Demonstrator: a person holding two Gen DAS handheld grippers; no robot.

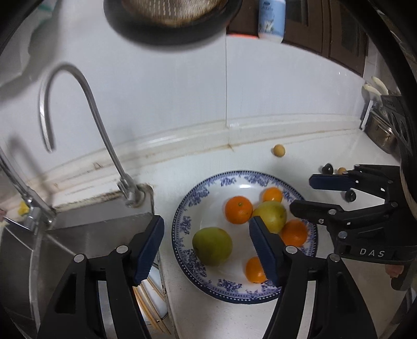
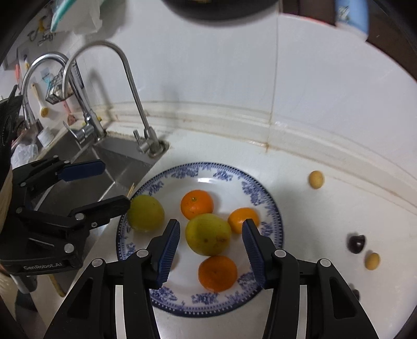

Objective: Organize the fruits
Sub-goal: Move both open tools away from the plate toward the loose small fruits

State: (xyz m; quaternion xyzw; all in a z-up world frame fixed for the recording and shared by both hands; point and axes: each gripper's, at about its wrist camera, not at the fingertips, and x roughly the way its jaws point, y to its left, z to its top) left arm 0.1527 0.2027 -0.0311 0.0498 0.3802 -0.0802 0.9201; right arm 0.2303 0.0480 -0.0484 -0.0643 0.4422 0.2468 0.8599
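Observation:
A blue-and-white plate (image 1: 182, 224) (image 2: 271, 208) on the white counter holds two green fruits (image 1: 212, 246) (image 2: 208, 233) and several oranges (image 1: 238, 210) (image 2: 197, 204). My left gripper (image 1: 206, 245) is open above the plate's left side, around the left green fruit without touching it; it also shows in the right wrist view (image 2: 112, 183). My right gripper (image 2: 211, 253) is open above the plate, with the middle green fruit between its fingers; it also shows in the left wrist view (image 1: 305, 193). Small yellow fruits (image 2: 316, 179) (image 2: 372, 260) and a dark fruit (image 2: 356, 243) lie on the counter right of the plate.
A steel sink (image 1: 86, 234) (image 2: 114, 161) with tall faucets (image 1: 91, 109) (image 2: 130, 86) is left of the plate. Chopsticks (image 1: 153, 307) lie in the sink. A dark pan (image 1: 169, 20) and a bottle (image 1: 271, 18) are overhead. A knife block (image 1: 380, 117) stands at right.

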